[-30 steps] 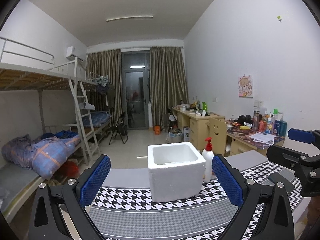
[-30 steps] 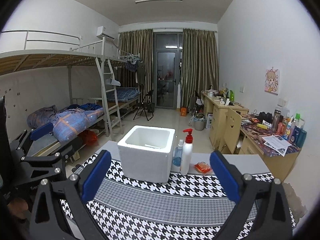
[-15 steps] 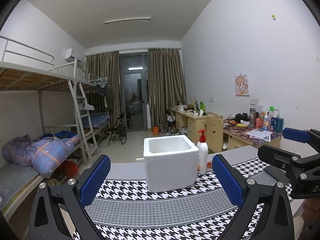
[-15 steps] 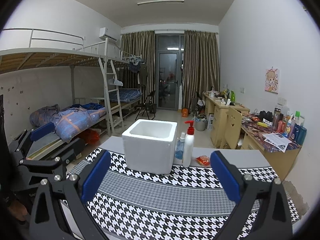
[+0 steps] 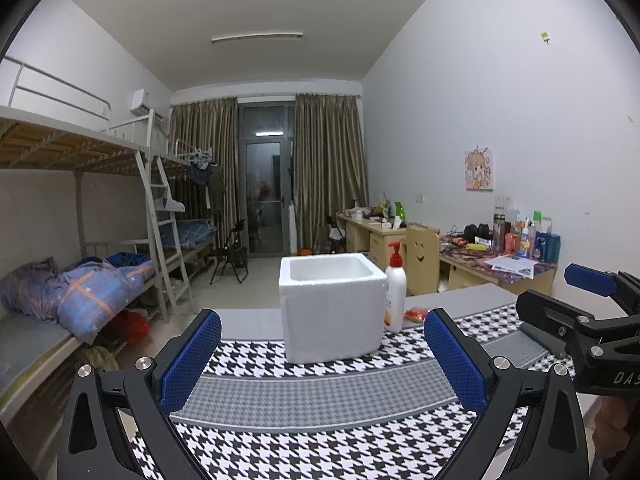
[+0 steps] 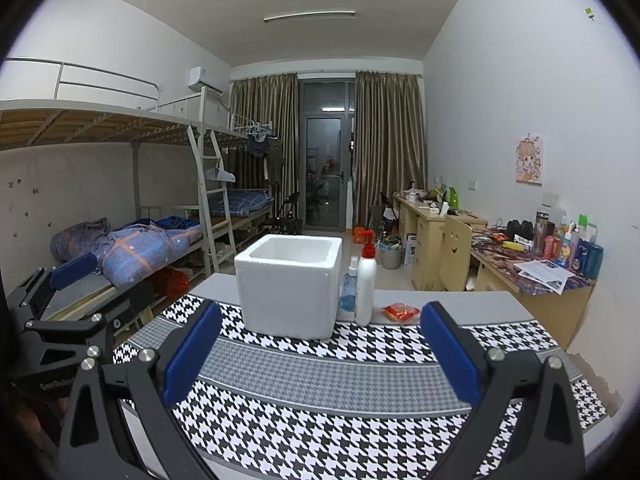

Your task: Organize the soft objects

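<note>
A white foam box (image 6: pixel 289 286) is set on the houndstooth cloth (image 6: pixel 360 392) of the bench (image 6: pixel 460 304), top open; its contents cannot be seen. Just right of it are a pump bottle (image 6: pixel 366 284) and a blue spray bottle (image 6: pixel 349 290). A soft orange packet (image 6: pixel 401 312) lies right of the bottles. The left gripper (image 5: pixel 322 360) and right gripper (image 6: pixel 320 350) are spread wide, nothing held, both short of the box.
</note>
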A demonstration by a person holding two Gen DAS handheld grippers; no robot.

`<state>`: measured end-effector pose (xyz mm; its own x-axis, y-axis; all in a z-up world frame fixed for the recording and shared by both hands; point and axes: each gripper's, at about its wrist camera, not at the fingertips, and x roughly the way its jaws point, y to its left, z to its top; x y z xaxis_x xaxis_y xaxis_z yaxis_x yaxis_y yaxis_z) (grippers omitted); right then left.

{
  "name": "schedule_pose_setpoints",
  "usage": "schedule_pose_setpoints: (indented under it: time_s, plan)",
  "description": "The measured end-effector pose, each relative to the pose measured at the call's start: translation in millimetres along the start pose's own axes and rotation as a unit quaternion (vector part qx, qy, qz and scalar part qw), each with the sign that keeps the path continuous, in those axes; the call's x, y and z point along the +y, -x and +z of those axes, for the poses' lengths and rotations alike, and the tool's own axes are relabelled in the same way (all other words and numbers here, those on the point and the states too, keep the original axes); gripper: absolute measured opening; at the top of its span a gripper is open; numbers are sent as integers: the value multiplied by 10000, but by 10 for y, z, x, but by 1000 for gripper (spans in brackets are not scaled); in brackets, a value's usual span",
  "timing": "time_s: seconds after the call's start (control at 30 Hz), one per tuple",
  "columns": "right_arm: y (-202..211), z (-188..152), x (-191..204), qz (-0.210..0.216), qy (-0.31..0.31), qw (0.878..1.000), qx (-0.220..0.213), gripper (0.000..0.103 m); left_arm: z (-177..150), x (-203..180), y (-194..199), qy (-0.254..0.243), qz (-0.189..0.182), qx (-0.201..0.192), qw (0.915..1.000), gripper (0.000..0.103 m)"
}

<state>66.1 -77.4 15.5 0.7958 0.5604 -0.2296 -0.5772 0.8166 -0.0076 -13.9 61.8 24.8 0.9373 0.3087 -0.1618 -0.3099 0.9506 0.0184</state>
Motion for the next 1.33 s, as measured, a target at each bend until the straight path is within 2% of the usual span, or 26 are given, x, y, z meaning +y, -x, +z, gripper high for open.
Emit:
schedule_pose_setpoints:
  time_s: [0.2,0.47,0.8,1.33]
  plan:
    - [29,-180,-74,-79,-125,9999,-75,101,-107,35,12,177,-48,22,9998,102]
    - [27,-304,-121,-228,-156,9996,-105,101,-234,42,33,296,140,-37,9995,102]
    - [-34,-465,-98,-219,-204,9995,-44,101,-390,39,28,242,330,-30,9992,102]
    - [-70,-506,-135,-209,-224,9995,70,101,-445,66,-41,277,250,52,9993,102]
